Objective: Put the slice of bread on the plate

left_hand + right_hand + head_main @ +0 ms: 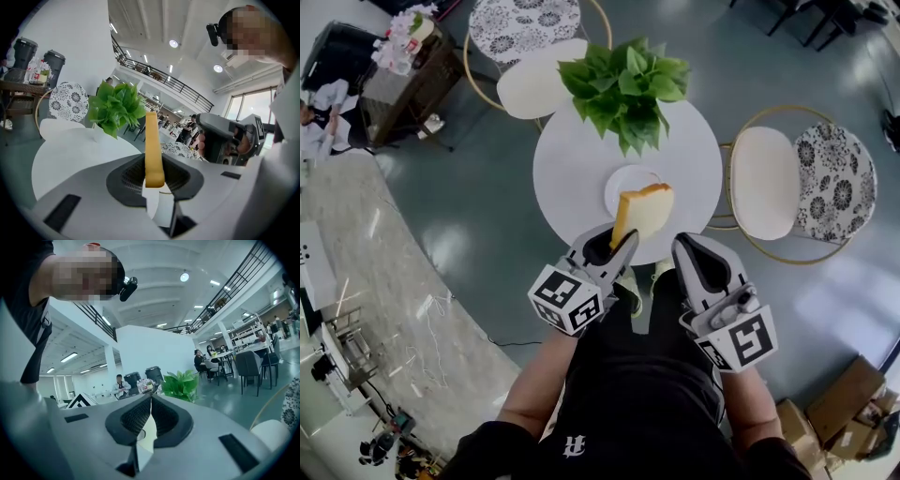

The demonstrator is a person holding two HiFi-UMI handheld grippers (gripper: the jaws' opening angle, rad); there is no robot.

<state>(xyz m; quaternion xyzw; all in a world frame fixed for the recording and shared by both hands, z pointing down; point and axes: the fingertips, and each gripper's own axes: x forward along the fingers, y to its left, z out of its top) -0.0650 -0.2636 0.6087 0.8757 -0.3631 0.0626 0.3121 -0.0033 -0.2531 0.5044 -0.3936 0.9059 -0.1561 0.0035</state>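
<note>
holding the slice of bread (643, 211) upright over the plate (617, 186) on the counter (572, 159), the left gripper (622, 246) clamps only its lower edge; the right gripper (682, 244) is closed, empty. if released standing, the slice may topple off the plate.

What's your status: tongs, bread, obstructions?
Left tongs shut on bread slice, held upright, not yet on plate. Right tongs shut, empty. Plant behind plate, nothing in the way.

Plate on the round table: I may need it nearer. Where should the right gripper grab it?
Probably pinch the rim of the plate on its near side, coming in low: it lies flat, and the plant crowds its far side.
</note>
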